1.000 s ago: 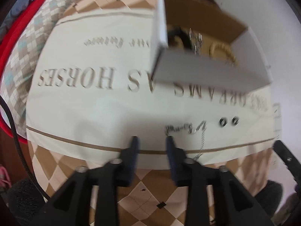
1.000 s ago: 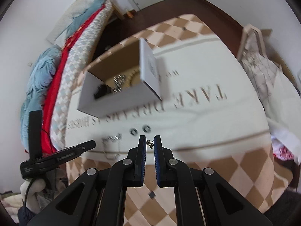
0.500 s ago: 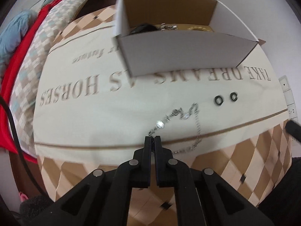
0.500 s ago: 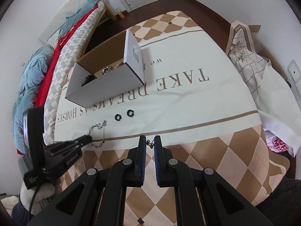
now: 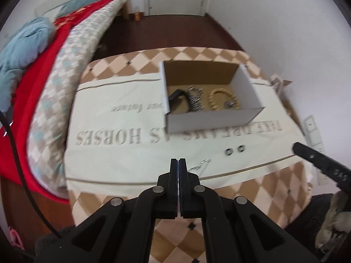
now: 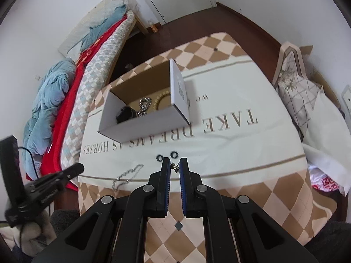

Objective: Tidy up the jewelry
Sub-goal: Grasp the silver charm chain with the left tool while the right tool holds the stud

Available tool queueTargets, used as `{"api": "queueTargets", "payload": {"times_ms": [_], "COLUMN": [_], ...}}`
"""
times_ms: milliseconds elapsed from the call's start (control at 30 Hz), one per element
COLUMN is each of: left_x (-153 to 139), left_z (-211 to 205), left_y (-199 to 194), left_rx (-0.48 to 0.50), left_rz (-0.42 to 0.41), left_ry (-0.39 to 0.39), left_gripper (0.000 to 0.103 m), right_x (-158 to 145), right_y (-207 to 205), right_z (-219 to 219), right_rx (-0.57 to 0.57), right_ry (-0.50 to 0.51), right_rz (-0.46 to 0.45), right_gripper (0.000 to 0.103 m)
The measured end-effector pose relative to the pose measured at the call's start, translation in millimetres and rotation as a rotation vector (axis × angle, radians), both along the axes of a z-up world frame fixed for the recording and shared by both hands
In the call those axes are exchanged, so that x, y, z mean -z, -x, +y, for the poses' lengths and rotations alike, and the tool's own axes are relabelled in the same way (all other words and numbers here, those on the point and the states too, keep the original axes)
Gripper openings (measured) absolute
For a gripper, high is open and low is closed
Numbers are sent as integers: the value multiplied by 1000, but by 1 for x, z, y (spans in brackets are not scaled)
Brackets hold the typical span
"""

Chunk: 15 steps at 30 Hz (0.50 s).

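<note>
A white cardboard box [image 5: 210, 118] [image 6: 144, 127] stands on the cream cloth and holds a black band [image 5: 177, 97], a silver chain bracelet [image 5: 195, 98] and a beaded wooden bracelet [image 5: 221, 98]. Two small black rings [image 5: 234, 150] [image 6: 166, 156] lie in front of it. A silver chain [image 6: 127, 174] [image 5: 200, 165] lies on the cloth near its front edge. My left gripper [image 5: 178, 164] is shut and empty, raised above the chain. My right gripper [image 6: 174, 165] is shut on a small gold earring stud [image 6: 174, 167], held high near the rings.
The table has a checked cover [image 6: 252, 199] under the cream cloth [image 6: 241, 144]. A bed with red and blue bedding [image 5: 33, 65] runs along the left. A patterned bag and white cloth [image 6: 307, 100] lie at the right. Dark wood floor [image 5: 175, 30] lies beyond.
Both grippers have risen and pulled back from the table. The left gripper closed from open a second ago, and the chain stays on the cloth. The right still holds the stud.
</note>
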<state>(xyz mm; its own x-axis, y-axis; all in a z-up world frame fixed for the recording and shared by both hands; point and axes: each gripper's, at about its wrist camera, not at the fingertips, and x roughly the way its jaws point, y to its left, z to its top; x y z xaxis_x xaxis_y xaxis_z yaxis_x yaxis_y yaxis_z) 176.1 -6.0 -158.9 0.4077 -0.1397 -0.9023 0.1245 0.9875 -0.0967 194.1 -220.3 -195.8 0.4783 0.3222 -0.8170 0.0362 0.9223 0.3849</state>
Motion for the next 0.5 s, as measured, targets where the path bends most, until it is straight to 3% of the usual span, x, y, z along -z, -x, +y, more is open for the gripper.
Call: {"api": "queueTargets", "payload": {"times_ms": [100, 233, 367, 500], "left_x": [22, 62, 97, 99], "left_z": [1, 2, -2, -17], "left_y": [-15, -17, -16, -4], "left_rx": [42, 68, 111, 200], "left_rz": [36, 132, 192, 144], "left_ry": [17, -8, -112, -147], "left_gripper": [6, 36, 38, 35], "right_x": [-5, -5, 3, 15], "right_y": [-1, -1, 1, 0], "right_z": [2, 2, -2, -3], "right_rx": [-5, -9, 0, 9], "right_ry": [1, 3, -2, -9], "right_rz": [-10, -6, 15, 40], "right_gripper": [9, 9, 9, 9]}}
